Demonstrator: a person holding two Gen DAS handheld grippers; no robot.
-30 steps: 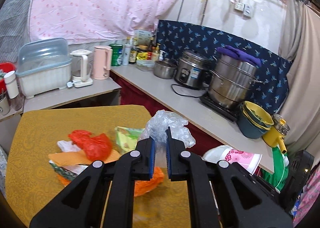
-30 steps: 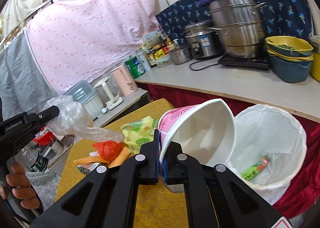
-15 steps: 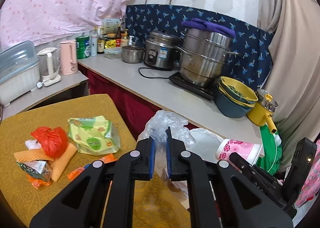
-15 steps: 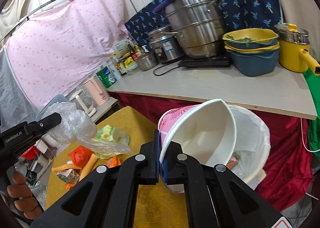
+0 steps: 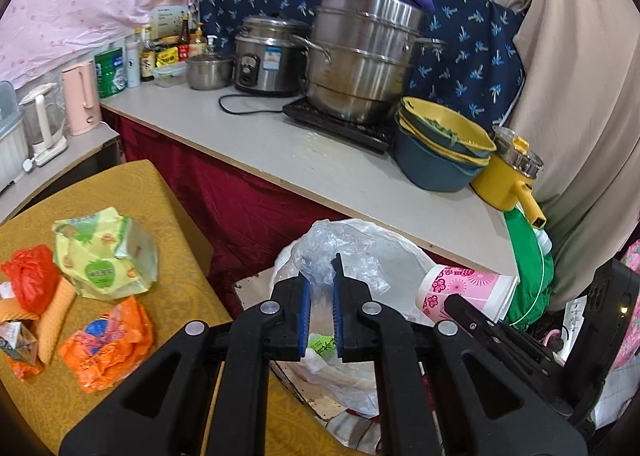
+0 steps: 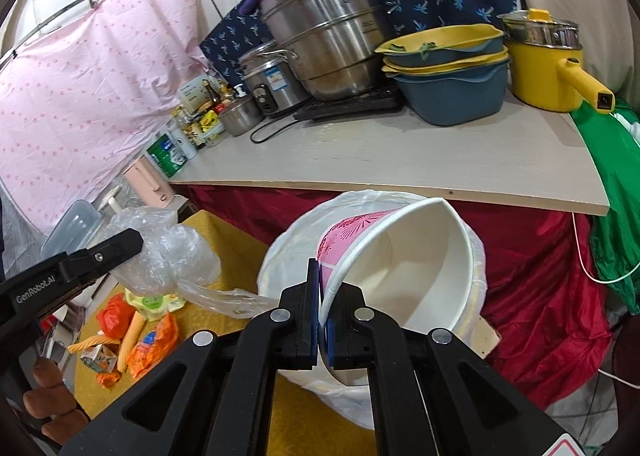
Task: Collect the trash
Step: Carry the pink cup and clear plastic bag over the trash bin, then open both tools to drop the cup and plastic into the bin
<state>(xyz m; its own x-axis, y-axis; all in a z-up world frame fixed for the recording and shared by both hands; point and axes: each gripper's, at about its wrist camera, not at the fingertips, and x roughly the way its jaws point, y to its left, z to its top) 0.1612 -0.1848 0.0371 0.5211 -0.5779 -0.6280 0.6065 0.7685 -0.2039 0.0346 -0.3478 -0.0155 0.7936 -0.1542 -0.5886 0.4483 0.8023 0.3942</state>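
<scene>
Several scraps lay on the yellow table (image 5: 132, 196): a red bag (image 5: 30, 276), a green packet (image 5: 104, 256), an orange wrapper (image 5: 108, 336) and a small carton (image 5: 16, 340), all close together. Behind ran a grey counter (image 5: 280, 152) with a red skirt below, carrying a steel steamer (image 5: 368, 68), a rice cooker (image 5: 268, 60), stacked bowls (image 5: 440, 148) and a yellow pot (image 5: 512, 172); a pink sheet (image 6: 80, 88) hung behind (a blue patterned cloth beside it).

The lined bin (image 6: 292, 256) stood between table and counter. The left gripper (image 5: 320, 308) hung above it, its jaws a little apart, with a clear bag (image 5: 336, 256) bunched at their tips; whether they truly pinched the film was hard to tell in its own view, though the right view showed the bag (image 6: 168, 256) hanging from them. The right gripper (image 6: 323, 316) was clamped on the rim of a pink paper cup (image 6: 400, 256), tilted mouth-up over the bin's opening.
</scene>
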